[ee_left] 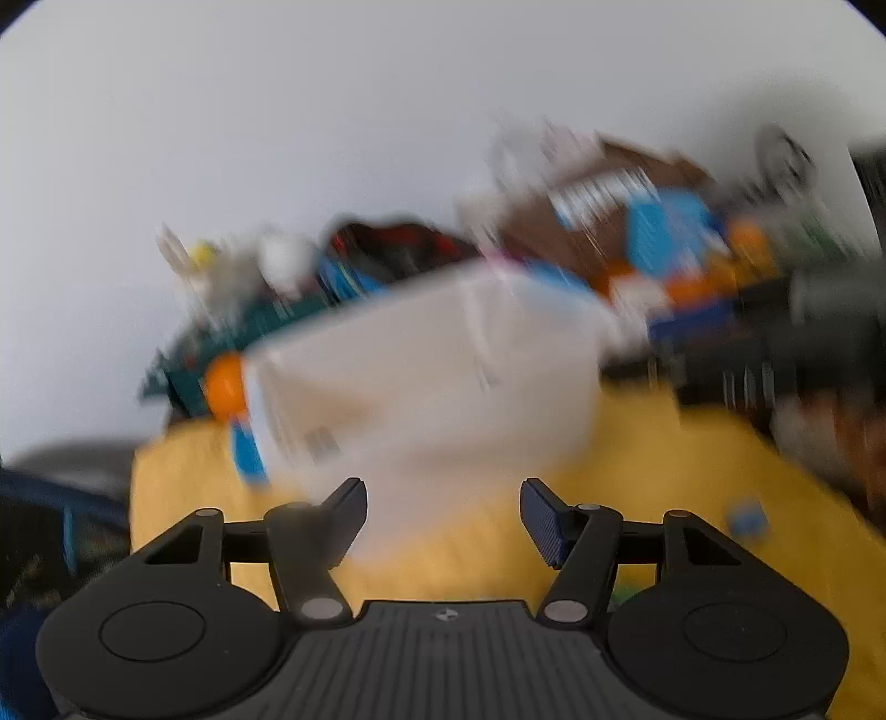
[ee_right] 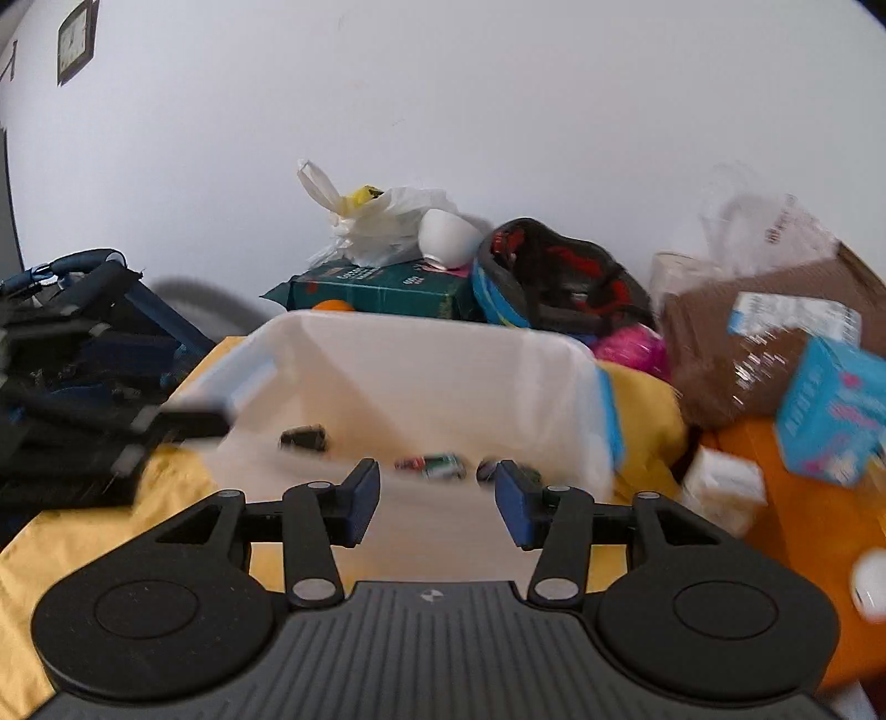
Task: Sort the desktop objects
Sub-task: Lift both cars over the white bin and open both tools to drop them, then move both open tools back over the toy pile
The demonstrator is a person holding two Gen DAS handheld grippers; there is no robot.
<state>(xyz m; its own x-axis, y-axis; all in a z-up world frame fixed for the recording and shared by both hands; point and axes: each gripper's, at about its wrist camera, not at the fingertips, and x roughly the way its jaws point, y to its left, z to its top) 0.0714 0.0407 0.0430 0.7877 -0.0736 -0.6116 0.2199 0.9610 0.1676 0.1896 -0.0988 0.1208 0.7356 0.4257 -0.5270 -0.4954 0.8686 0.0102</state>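
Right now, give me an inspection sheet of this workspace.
Surface: yellow cloth covers it.
Job's things: white bin holding a few small items, blurred.
Clutter: green box, plastic bag, brown carton, blue box.
Grippers: left gripper and right gripper open, nothing between the pads.
Cables: nothing seen.
Surroundings: white wall, framed picture.

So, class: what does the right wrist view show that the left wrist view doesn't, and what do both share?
Only the right wrist view shows small items lying inside the white bin and a framed picture on the wall. Only the left shows a small blue object on the yellow cloth. Both share the bin, cloth, green box and an open, empty claw.
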